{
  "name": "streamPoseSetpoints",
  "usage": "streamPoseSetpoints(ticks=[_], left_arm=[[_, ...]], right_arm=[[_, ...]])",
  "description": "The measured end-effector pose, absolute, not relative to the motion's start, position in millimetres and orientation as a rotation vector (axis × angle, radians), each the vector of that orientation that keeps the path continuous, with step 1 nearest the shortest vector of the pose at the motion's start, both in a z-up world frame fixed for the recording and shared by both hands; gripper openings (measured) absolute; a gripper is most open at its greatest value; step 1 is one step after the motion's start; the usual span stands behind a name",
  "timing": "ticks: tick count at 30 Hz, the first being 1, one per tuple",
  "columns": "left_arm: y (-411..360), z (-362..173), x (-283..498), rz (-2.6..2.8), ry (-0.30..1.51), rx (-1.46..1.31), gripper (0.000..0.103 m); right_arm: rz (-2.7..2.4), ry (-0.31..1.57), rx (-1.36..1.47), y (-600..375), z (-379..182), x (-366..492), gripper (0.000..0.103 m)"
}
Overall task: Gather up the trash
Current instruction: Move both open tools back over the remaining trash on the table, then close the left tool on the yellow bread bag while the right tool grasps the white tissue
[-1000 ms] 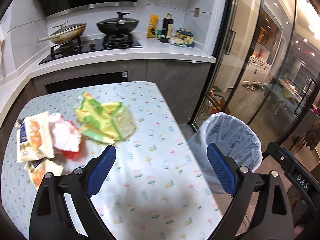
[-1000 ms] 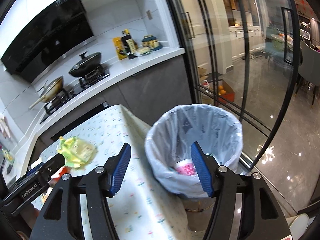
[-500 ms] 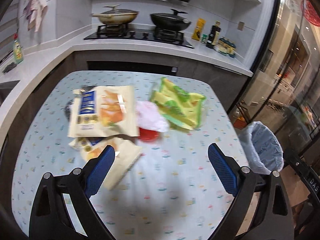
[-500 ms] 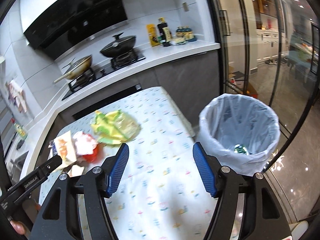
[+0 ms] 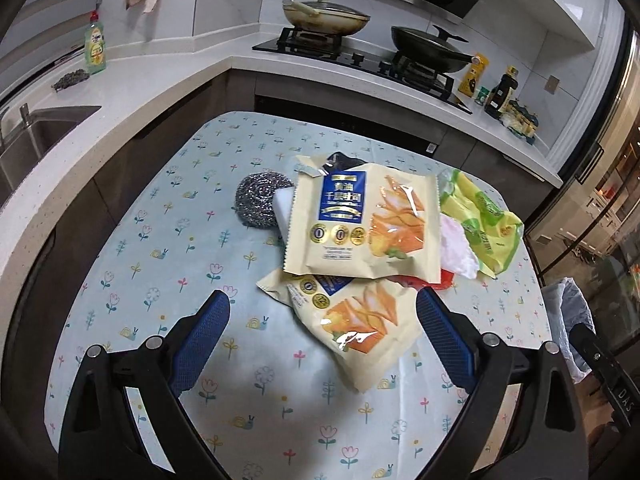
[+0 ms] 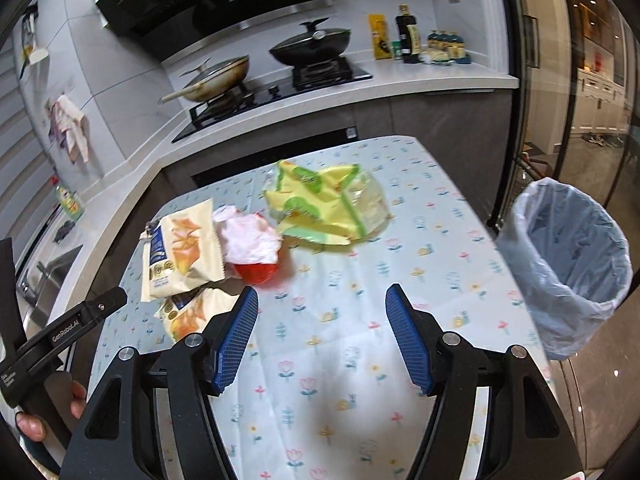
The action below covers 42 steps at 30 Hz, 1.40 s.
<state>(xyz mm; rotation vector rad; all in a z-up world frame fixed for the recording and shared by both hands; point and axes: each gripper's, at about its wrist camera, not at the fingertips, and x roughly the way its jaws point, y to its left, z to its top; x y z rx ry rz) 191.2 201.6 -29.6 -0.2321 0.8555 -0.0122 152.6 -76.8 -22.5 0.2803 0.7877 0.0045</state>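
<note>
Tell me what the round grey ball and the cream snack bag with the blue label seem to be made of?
The round grey ball looks like a steel-wool scourer: coiled metallic strands with a dull silver sheen. The cream snack bag with the blue label looks like thin plastic film, mostly matte with a glossy clear window that catches glare, and has crinkled, serrated edges. Neither can be confirmed by look alone.

Kitchen table [image 5: 168,240] w/ pale flower-print cloth; litter bunched toward far right corner: two cream snack bags [image 5: 360,228] overlapping, steel scourer [image 5: 258,200] just left of them, white crumpled wrapper [image 6: 250,240] over a red piece [image 6: 256,272], yellow-green bag [image 6: 320,204] nearest far right edge; near half bare.
</note>
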Motion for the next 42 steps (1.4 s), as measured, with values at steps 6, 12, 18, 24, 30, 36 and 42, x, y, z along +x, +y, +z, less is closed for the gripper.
streamPoseSetpoints(ticks=[6,12,18,24,30,36,42], left_arm=[[220,-49,214,-0.005,0.898,-0.268,0.091],[225,-67,240,-0.027,0.934,-0.304,0.091],[220,-78,261,-0.081,0.951,-0.321,0.090],[210,-81,272,-0.155,0.964,-0.324,0.068],[197,-74,270,-0.184,0.946,-0.259,0.028],[188,-58,255,-0.218,0.904,-0.236,0.012],[184,-34,230,-0.245,0.852,-0.244,0.007]], right_arm=[[0.045,0.825,0.273,-50,-39,188,0.064],[0.060,0.856,0.270,-36,-56,225,0.064],[0.072,0.878,0.278,-29,-71,259,0.064],[0.090,0.897,0.281,-24,-83,279,0.063],[0.119,0.900,0.244,-16,-83,278,0.015],[0.149,0.850,0.243,-18,-63,258,0.001],[0.141,0.803,0.240,-28,-37,236,0.001]])
